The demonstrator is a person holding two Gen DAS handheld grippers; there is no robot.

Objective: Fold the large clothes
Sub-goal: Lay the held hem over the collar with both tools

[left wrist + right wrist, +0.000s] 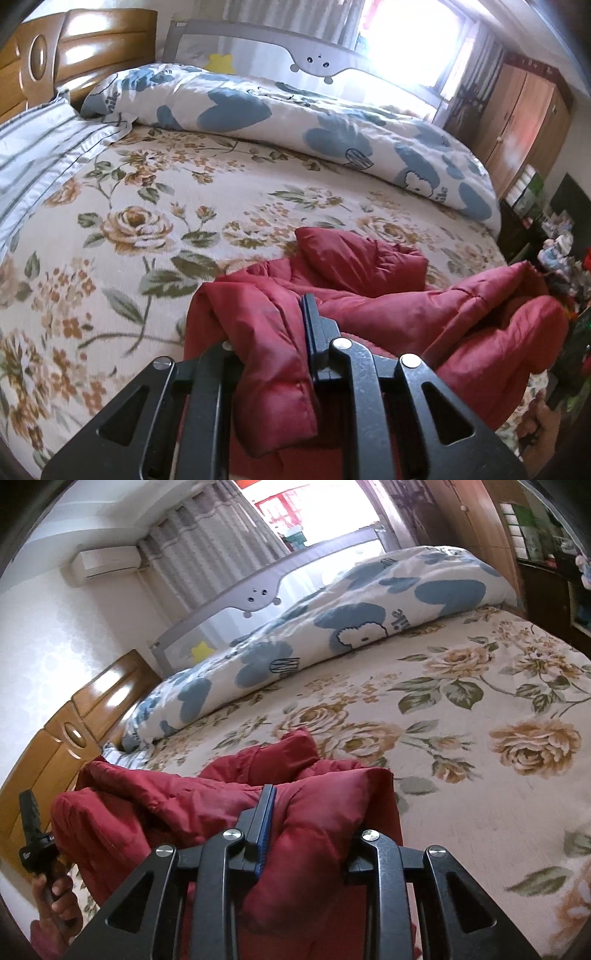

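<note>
A bedroom: a wide bed under a rose-printed bedspread, wooden headboard at 10 o'clock in the left wrist view, bright window at 1 o'clock.

The left gripper is clamped on a thick fold of the red padded jacket; only one blue-padded finger shows, the other is buried under the cloth. The right gripper pinches another bunched fold of the same jacket in the same way. The garment hangs between the two grippers, its far part resting crumpled on the bedspread toward 12 o'clock. Beyond it, a rolled blue-and-white quilt lies along the far side against a grey bed rail; a striped pillow sits at 9 o'clock.

Risk, as I judge it: the filling is slippery and bulky, so a fold could slide out of either grip if pulled taut, and a sleeve tucked beneath could get trapped, leaving a lumpy fold.

Count: one jacket, two grippers, one quilt, one pillow.
</note>
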